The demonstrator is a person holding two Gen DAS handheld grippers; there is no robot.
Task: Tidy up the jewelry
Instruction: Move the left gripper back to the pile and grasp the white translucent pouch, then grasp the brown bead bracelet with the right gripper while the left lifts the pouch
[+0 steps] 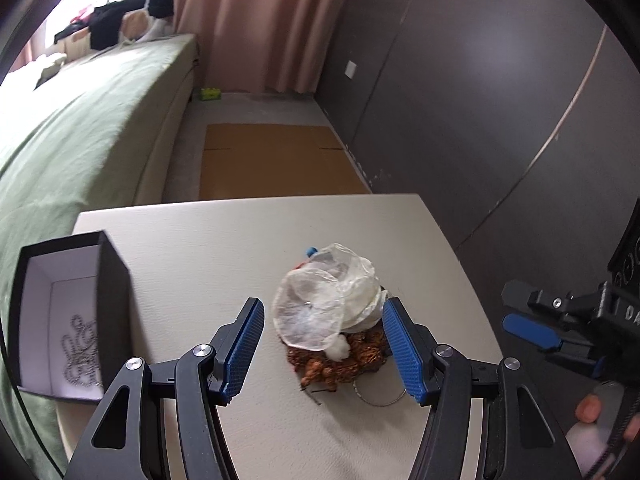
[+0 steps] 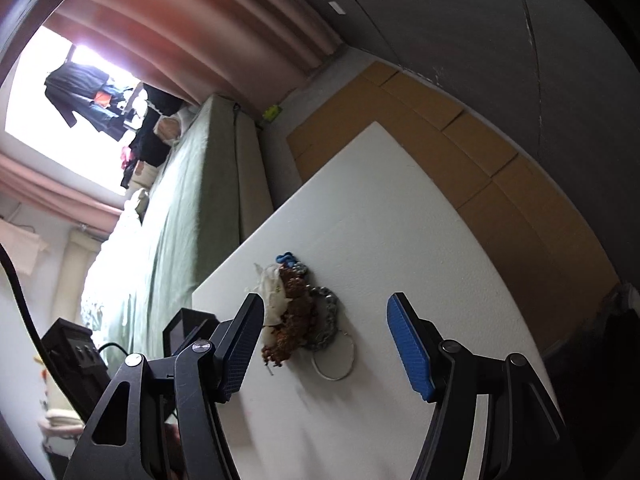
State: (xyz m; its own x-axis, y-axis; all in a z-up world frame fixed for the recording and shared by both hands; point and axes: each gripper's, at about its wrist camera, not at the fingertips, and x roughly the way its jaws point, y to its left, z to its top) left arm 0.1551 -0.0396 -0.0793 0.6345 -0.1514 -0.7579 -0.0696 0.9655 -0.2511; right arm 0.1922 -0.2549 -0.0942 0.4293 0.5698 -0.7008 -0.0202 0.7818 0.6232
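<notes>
A jewelry pile lies mid-table: a translucent white petal piece [image 1: 324, 300] on top of a brown beaded piece [image 1: 344, 360], with a thin silver ring [image 1: 380, 398] at its near side. My left gripper [image 1: 324, 348] is open, its blue pads either side of the pile, holding nothing. A black box [image 1: 68, 316] with a white lining stands at the left and holds a silver chain [image 1: 80, 354]. In the right wrist view the pile [image 2: 292, 320] with a grey chain [image 2: 326, 320] and the ring [image 2: 334, 360] lies ahead of my open, empty right gripper [image 2: 326, 348].
The white table [image 1: 200, 260] ends close to a green bed [image 1: 80, 120] on the left. Flat cardboard [image 1: 276, 160] lies on the floor beyond it, beside a dark grey wall [image 1: 480, 100]. The right gripper's body [image 1: 580, 332] hangs at the table's right edge.
</notes>
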